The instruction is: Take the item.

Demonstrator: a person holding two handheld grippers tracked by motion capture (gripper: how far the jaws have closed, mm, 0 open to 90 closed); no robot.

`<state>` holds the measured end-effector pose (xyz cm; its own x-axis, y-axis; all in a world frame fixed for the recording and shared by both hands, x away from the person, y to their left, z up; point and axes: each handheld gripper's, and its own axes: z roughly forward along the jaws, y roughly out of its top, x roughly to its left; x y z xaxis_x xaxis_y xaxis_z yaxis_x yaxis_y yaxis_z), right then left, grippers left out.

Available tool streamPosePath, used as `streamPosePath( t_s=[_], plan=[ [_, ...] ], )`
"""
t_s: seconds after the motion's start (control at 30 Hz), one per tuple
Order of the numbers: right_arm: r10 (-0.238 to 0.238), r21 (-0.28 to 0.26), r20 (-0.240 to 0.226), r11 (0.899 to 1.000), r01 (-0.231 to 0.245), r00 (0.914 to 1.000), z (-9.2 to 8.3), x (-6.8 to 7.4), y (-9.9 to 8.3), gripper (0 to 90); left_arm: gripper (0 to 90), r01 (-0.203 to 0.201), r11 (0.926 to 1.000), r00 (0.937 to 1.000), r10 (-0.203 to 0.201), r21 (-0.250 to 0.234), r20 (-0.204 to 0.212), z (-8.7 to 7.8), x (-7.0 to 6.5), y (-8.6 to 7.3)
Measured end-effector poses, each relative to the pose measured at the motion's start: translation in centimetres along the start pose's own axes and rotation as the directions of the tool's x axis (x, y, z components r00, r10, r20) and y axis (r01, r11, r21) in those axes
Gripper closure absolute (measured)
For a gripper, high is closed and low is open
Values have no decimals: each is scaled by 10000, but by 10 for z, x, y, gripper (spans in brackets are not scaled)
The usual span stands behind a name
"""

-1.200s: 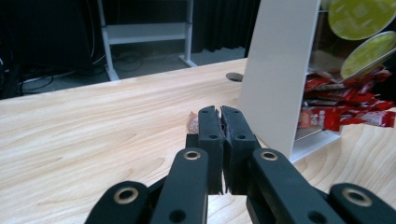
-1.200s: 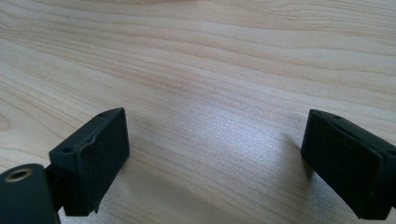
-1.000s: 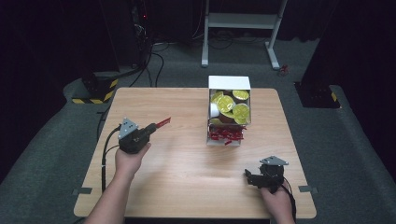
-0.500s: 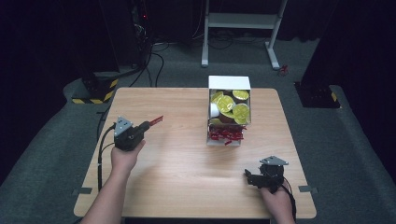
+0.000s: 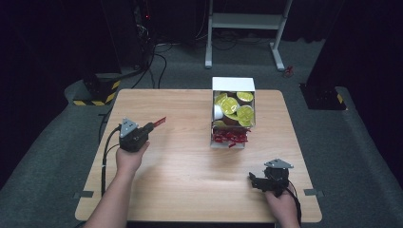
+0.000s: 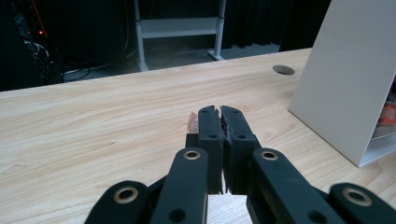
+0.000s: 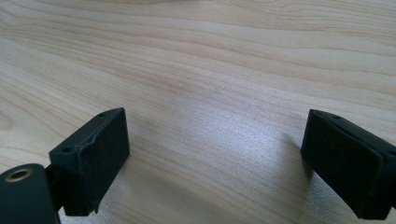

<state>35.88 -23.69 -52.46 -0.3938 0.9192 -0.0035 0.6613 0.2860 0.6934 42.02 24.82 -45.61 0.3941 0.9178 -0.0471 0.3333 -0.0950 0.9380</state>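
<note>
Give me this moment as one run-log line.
left gripper: shut on red packet, above table | right gripper: open, empty, near front edge | white box: holds yellow pods and red packets

The red packet (image 6: pixel 192 122) clamped in the left gripper (image 6: pixel 219 112) is mostly hidden behind the closed jaws in the left gripper view; a small reddish corner shows, print unreadable. The white box (image 6: pixel 345 88) is cut off by that view's right edge, contents concealed behind its wall. In the high view the box (image 5: pixel 233 84) holds yellow-lidded and red items too small to identify. The right gripper (image 7: pixel 215 154) has its open jaws cut by the bottom and right edges.
</note>
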Motion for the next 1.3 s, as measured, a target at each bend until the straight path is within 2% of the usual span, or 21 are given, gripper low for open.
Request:
streamPosePath(
  t_s=[0.07,0.33,0.5,0.63,0.73,0.8,0.97,1.17,1.3],
  plan=[
    [1,2,-1,10000,-1,10000,0,0,0,76,874,-210,9997,9998,210,78,-7,5,-1,-3],
    [-20,-4,0,10000,20,10000,0,0,0,76,874,-176,9985,9998,170,512,126,19,-5,-12],
    [-21,-5,1,10000,21,10000,0,0,0,76,874,-384,9973,9986,361,629,380,24,-13,-17],
    [-26,-5,1,10000,26,10000,0,0,0,76,872,-410,9945,9971,346,960,672,28,-18,-21],
    [-22,-6,3,10000,22,10000,0,0,0,76,870,-466,9902,9961,361,1315,809,32,-21,-25],
    [-25,-6,1,10000,25,10000,0,0,0,76,869,-303,9888,9955,166,1462,938,35,-23,-28],
    [-13,-1,-9,10000,13,10000,0,0,0,76,869,-475,9812,9935,271,1868,1104,43,-26,-36],
    [-112,-20,-75,9999,112,9999,0,0,0,76,866,-547,9683,9916,240,2439,1270,55,-34,-46],
    [-113,-21,-74,9999,113,9999,0,0,0,76,864,-756,9581,9909,413,2762,1281,61,-40,-50]
  ],
)
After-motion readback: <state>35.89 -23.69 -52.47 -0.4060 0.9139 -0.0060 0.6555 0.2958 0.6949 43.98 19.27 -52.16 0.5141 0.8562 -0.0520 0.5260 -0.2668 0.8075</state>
